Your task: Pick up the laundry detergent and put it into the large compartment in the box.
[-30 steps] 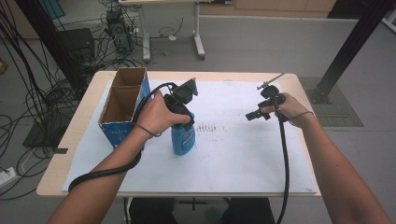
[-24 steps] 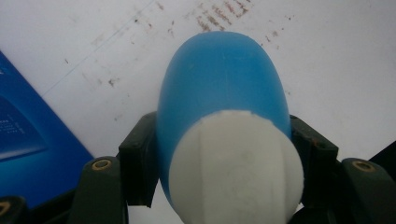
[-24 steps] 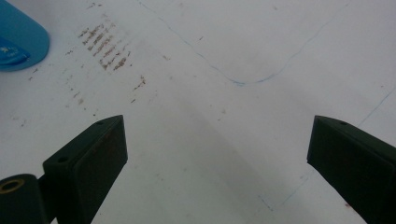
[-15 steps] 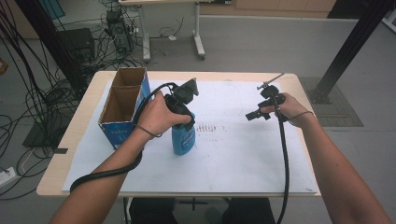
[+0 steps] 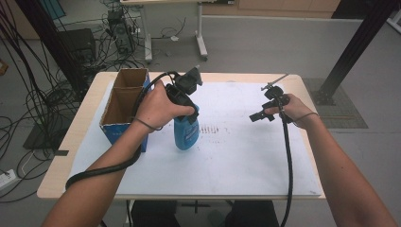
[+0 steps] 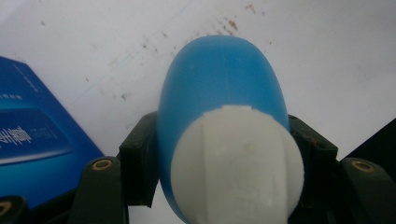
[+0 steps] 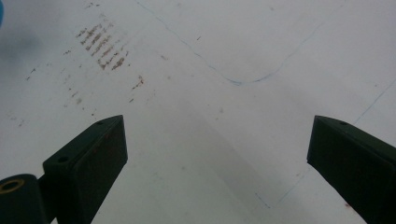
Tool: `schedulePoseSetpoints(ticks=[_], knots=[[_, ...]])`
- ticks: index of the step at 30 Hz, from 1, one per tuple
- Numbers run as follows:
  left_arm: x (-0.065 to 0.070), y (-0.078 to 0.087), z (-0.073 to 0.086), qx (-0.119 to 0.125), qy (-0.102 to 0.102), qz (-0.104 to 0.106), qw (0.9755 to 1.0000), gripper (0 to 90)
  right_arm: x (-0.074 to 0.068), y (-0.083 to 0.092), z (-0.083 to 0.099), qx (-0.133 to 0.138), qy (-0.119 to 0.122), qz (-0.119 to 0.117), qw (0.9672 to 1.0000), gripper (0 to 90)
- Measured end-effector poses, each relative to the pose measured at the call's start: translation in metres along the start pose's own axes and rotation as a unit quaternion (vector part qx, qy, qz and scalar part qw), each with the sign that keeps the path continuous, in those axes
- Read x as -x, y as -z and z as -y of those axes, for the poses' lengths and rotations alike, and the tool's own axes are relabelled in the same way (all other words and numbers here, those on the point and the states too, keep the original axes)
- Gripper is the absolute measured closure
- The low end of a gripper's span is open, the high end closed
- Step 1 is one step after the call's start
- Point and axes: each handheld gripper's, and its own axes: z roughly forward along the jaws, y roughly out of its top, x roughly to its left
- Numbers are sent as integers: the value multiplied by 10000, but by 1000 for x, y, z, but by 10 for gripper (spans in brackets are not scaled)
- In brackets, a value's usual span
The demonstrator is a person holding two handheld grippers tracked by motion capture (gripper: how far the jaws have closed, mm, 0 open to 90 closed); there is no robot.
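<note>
1. The left gripper [image 5: 185, 111] is clamped on the blue bottle [image 5: 185, 132] just under its white cap [image 6: 236, 165]; in the left gripper view the black jaws press against the bottle's two sides, so the grip looks firm

2. Compared with the earlier high-view frames, the left hand [image 5: 158, 106] and the bottle sit a little higher, and the bottle's base now seems to hang just above the white sheet [image 5: 236, 161] rather than stand on it. The lift appears to have begun only within the last half second, since the two earlier frames look alike

3. For the work in hand this means the pick-up is done and the carry has started. Judging by the layout, the likely goal is the open cardboard box [image 5: 124, 106] just beside the bottle on the person's left, though the frames do not settle that

4. The bottle stays upright, near the middle-left of the table [image 5: 61, 175], close to the box but not touching it

5. The right gripper [image 5: 262, 115] has kept its place over the right part of the sheet; its jaws stand wide apart with nothing between them, as the right gripper view shows above the bare, faintly stained paper

6. The box, the sheet and the brown smudges [image 5: 210, 129] lie as before
</note>
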Motion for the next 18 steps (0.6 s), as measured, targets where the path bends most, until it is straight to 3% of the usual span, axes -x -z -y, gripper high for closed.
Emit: schedulePoseSetpoints(ticks=[6, 11, 18], knots=[[4, 23, -7, 113, -89, -42, 9999, 378, -2, 3, 0, 43, 2, 14, 10000, 45], [10, 52, -16, 142, -197, -131, 9996, 379, -3, 5, 0, 54, 2, 35, 10000, 45], [17, 82, -26, 253, -307, -29, 9992, 379, -4, 6, -1, 53, 34, 47, 10000, 45]])
